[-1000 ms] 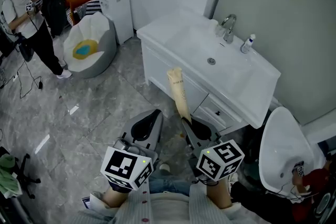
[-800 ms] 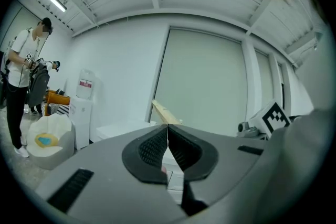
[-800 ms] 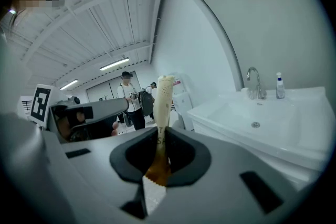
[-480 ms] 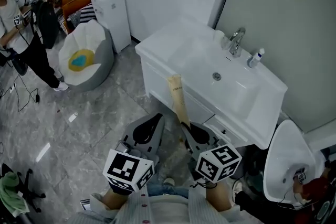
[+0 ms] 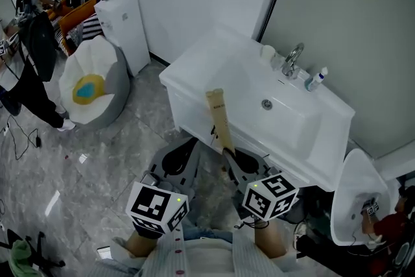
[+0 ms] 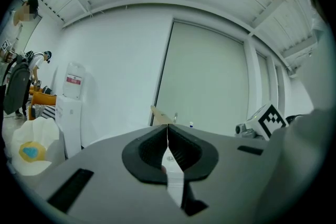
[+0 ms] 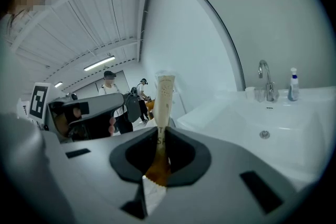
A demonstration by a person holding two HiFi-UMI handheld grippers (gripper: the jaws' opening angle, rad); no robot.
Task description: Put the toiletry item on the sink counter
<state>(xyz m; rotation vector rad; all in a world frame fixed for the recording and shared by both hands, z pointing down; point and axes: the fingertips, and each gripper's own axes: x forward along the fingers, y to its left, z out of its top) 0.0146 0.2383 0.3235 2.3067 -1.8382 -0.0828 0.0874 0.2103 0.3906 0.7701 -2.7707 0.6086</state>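
Note:
The toiletry item is a long cream tube (image 5: 219,117) with a brownish lower end. My right gripper (image 5: 228,154) is shut on that lower end and holds the tube upright, its flat tip over the front edge of the white sink counter (image 5: 194,68). In the right gripper view the tube (image 7: 164,102) rises from between the jaws, with the basin (image 7: 273,128) to the right. My left gripper (image 5: 178,159) hangs beside it on the left, below the counter front. Its jaws meet in the left gripper view (image 6: 168,126) with nothing between them.
A faucet (image 5: 295,58), a small cup (image 5: 268,52) and a spray bottle (image 5: 316,80) stand at the counter's back. A water dispenser (image 5: 117,16), a beanbag seat (image 5: 87,84) and people (image 5: 32,29) are at the left. A white fixture (image 5: 353,204) is at the right.
The view has come nearer to the sink. The tube in my right gripper has moved forward, so its tip now overlaps the counter's front edge. The left gripper stays beside it.

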